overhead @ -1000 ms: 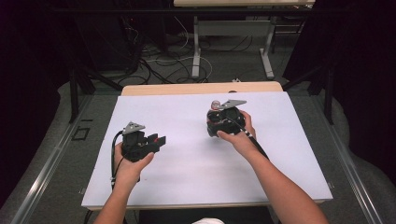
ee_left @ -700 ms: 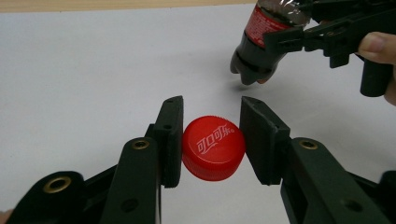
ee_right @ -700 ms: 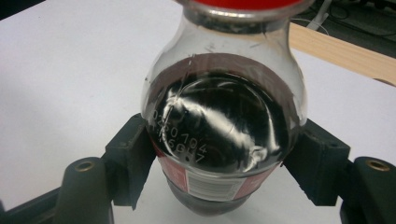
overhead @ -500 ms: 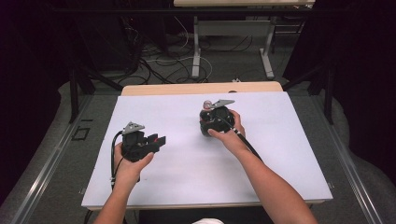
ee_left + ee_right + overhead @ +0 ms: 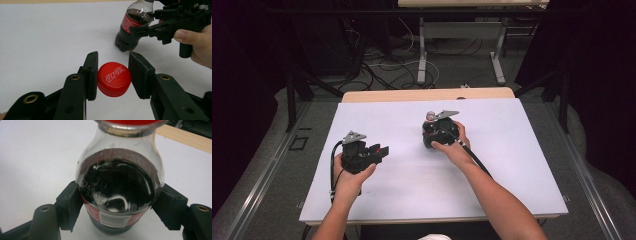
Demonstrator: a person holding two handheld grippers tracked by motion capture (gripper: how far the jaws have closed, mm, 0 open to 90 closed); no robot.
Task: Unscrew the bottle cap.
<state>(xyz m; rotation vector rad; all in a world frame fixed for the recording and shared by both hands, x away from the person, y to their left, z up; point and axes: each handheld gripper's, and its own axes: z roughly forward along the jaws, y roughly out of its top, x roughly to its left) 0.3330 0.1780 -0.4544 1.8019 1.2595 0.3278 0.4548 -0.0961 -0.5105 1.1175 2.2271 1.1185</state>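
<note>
While the right tool squeezes the cola bottle standing on the white surface, the left tool pinches a red cap near the bottle. Putting a cap on looks left to do.

We see the bottle standing on the table, right of the cap, with the two well apart.
</note>
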